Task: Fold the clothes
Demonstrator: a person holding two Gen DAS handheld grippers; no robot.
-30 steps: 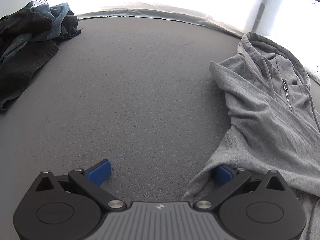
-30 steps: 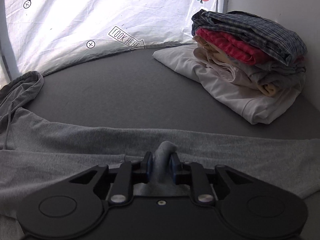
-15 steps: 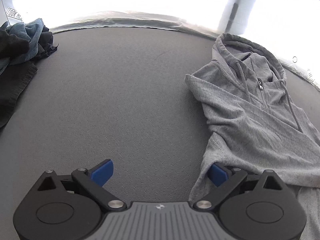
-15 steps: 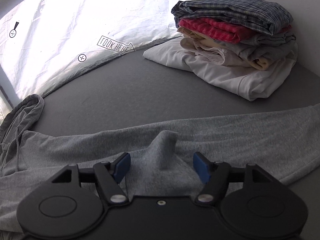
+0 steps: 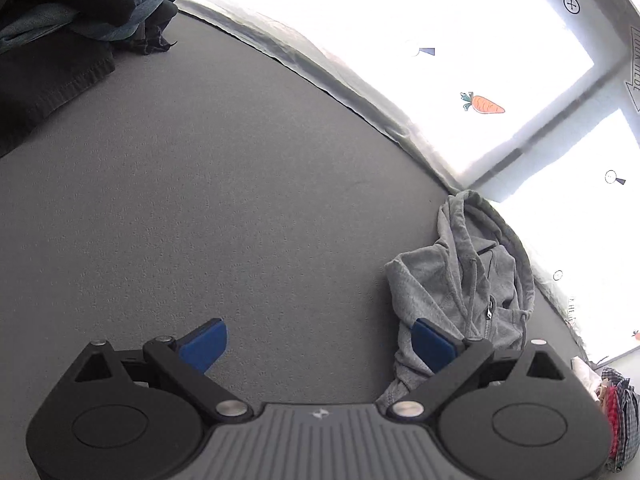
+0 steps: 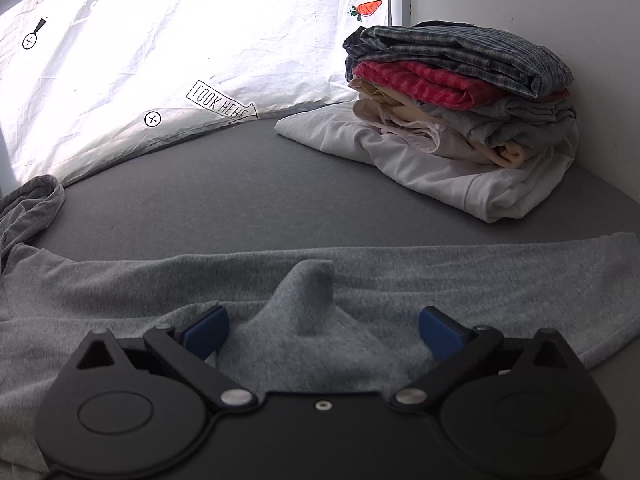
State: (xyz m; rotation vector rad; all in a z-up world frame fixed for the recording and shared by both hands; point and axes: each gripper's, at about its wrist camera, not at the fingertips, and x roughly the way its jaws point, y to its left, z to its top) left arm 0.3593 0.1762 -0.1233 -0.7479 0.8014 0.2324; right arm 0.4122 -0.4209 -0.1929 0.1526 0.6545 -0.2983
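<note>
Grey hoodie (image 6: 360, 280) lies spread on the dark grey table (image 6: 240, 184), sleeve stretched toward the right side, hood (image 5: 472, 232) bunched at the far edge against the white backdrop (image 6: 140, 60). A pinched-up ridge of fabric stands in the hoodie's middle, between the blue pads of the right gripper (image 6: 324, 330); its jaws are opening, pads clear of the cloth, so nothing held. Left gripper (image 5: 320, 340) is spread wide over bare table at the hoodie's other side, one pad overlapping the hoodie's edge in view, no grip; contact there can't be told. Beyond the hoodie, at the table's far right corner, sits a folded stack (image 6: 460, 92): plaid shirt on top, red piece under it, then beige and grey, white at the bottom. Far from the hoodie on the other side, a dark crumpled pile (image 5: 68, 28) with denim waits unfolded. Progress judgement: several garments done, the hoodie is just laid flat, no fold visible yet; sleeves and body folds remain, plus the dark pile.
</note>
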